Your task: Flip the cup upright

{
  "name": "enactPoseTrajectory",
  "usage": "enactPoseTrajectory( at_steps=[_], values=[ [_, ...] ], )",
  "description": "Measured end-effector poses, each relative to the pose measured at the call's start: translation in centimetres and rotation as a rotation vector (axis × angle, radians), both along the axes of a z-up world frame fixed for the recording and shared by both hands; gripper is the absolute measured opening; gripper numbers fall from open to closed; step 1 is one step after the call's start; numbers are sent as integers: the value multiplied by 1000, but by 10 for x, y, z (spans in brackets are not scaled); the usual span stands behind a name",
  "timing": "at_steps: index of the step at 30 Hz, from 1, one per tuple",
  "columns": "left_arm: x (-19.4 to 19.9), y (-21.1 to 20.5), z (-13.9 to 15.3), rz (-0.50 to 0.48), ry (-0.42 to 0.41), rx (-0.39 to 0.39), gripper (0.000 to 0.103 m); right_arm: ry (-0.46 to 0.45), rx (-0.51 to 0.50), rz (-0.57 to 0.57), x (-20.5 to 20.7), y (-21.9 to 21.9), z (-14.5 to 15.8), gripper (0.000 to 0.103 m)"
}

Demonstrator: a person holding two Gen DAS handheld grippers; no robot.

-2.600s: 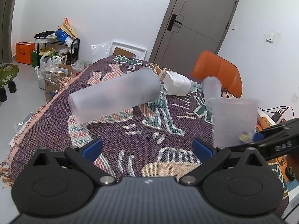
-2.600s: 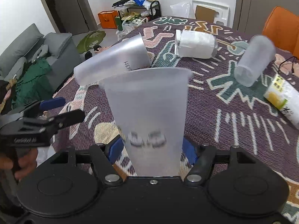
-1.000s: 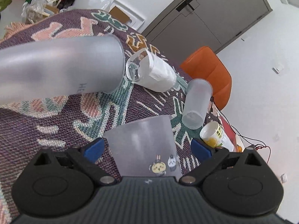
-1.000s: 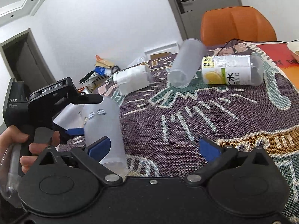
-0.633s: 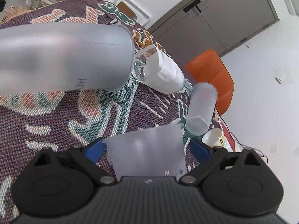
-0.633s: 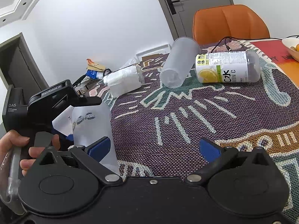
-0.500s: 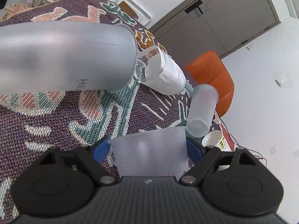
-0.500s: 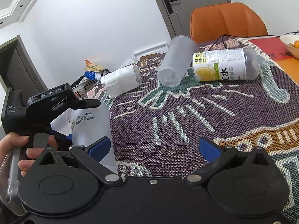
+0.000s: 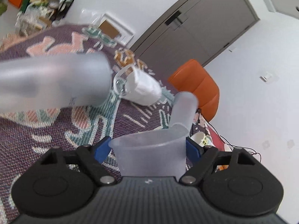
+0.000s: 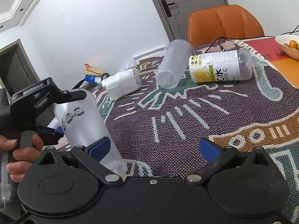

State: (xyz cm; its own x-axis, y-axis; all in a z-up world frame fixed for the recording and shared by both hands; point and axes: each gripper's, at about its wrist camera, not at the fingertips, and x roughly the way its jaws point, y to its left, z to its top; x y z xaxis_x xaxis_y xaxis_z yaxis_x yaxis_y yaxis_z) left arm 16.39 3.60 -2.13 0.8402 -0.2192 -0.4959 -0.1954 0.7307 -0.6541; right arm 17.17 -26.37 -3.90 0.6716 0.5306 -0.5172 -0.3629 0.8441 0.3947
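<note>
A: Cup first: where is the frosted translucent plastic cup with the small cartoon print [image 10: 82,123] sitting?

B: In the right wrist view it is showing at lower left, tilting, its wide rim low near the purple patterned woven table cover [image 10: 186,130]. The left gripper [image 9: 147,147] is closing on it: in the left wrist view the blue pads [image 9: 101,149] are pressing both sides of the cup [image 9: 151,155] at lower centre. The person's hand [image 10: 20,149] is gripping the handle at far left.

A: And the right gripper [image 10: 153,147]?

B: Its fingers are standing wide apart, holding nothing, with bare cover between them.

A: What is lying further along?

B: In the left wrist view, a large frosted tumbler [image 9: 50,82] is lying on its side at left. Moving right in the right wrist view, a white paper-wrapped glass [image 10: 121,85] is lying at centre, then a smaller frosted cup [image 10: 173,65] on its side, touching a clear lemon-label bottle [image 10: 220,65]. An orange chair [image 10: 224,22] is standing behind, and a white bowl of fruit [image 10: 287,44] is sitting at the right edge.
</note>
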Motion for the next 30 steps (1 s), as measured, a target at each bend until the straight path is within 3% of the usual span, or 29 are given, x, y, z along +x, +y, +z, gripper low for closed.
enactPoseTrajectory(
  at_steps=[9, 14, 21, 24, 30],
  values=[
    [-34, -28, 43, -11, -146, 233, 81, -25, 12, -20, -10, -9, 5, 103],
    [-49, -55, 59, -20, -199, 430, 81, -31, 10, -35, -17, -15, 5, 103],
    [-61, -92, 58, -77, -221, 651, 82, -26, 6, -60, -24, -25, 1, 103],
    [-63, -101, 49, -99, -205, 674, 83, -26, 3, -67, -27, -28, 0, 103],
    [-64, -103, 42, -122, -164, 635, 91, -26, 8, -85, -32, -38, 1, 103]
  ],
)
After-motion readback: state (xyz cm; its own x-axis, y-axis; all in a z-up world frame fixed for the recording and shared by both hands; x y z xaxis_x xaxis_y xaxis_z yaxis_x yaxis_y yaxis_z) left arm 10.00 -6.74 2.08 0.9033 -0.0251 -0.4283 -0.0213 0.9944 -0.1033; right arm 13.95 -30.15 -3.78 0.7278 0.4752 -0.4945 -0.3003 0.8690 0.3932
